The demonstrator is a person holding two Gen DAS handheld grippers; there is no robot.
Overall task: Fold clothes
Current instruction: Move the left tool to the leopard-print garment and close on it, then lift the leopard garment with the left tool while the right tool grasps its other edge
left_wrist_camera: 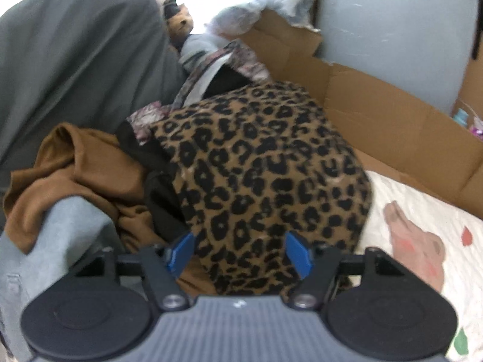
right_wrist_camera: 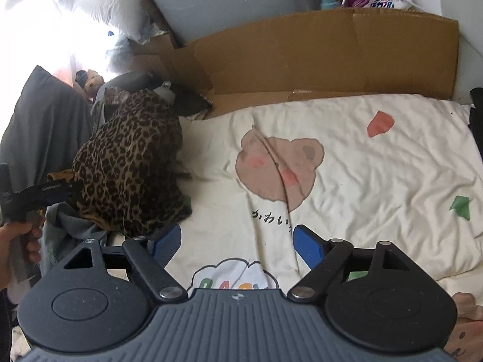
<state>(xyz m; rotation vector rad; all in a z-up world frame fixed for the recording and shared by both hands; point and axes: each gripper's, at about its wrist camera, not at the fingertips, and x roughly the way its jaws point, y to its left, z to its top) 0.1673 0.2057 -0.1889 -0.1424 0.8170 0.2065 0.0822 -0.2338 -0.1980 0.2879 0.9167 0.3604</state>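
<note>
bedspread [right_wrist_camera: 347, 181] | leopard garment [left_wrist_camera: 265, 166] heaped | left gripper [left_wrist_camera: 240, 252] parted

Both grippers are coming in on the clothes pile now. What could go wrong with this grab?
1. The left gripper has leopard-print garment between its open fingers, but black fabric and a brown garment lie right beside it, so it may catch two pieces.
2. The right gripper is open over the bedsheet and may pinch it instead.
</note>
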